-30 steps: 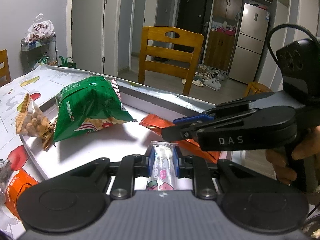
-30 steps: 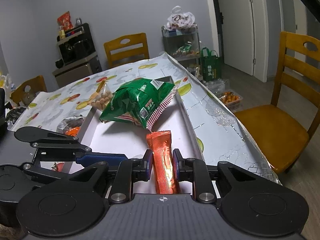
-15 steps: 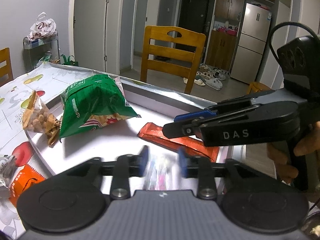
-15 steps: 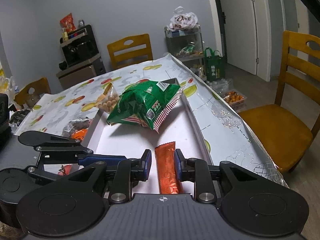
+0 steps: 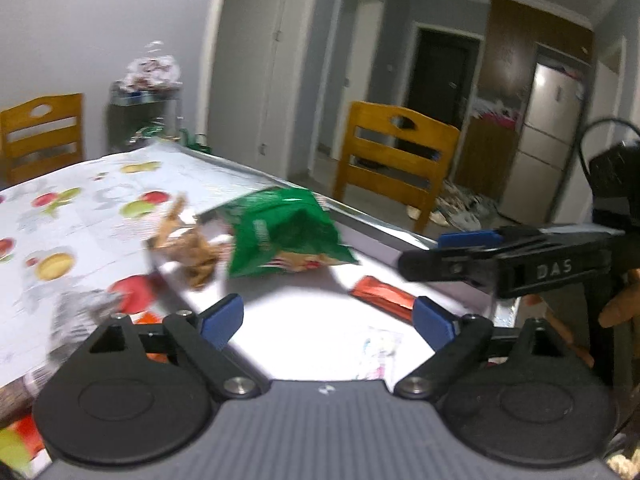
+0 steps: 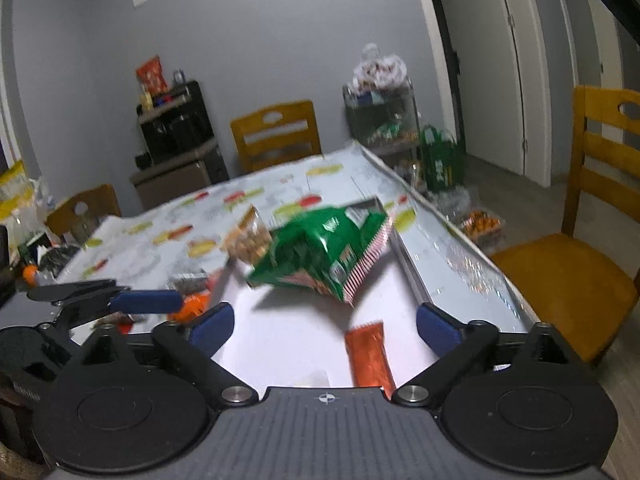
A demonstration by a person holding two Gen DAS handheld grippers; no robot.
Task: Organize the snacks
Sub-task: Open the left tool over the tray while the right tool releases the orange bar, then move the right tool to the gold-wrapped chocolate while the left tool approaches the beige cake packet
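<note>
Between the spread fingers of our right hand-held gripper lies the flat orange-red foil snack bar, resting on the floor of the shallow white tray with neither pad touching it; those jaws are opening and already stand wide. Under our left hand-held gripper a small pale clear sachet with a pink print lies flat on the same tray, a little toward its right finger; its jaws are opening too, and nothing is pressed between them. Farther ahead of both grippers the puffy green foil snack bag rests in the tray, and just beyond its left side sits the clear pouch of brown nuts, at or over the tray's far left wall; blur keeps us from telling which. To the left of the left gripper, outside the tray on the fruit-patterned counter, we see an orange packet and a crinkled silvery wrapper waiting. We judge that this is the release step: two snacks have just been set in the tray. The next move calls for drawing both grippers back clear of the tray without dragging the two packets, then swinging the left one over the loose packets on the counter and closing squarely on one.
</note>
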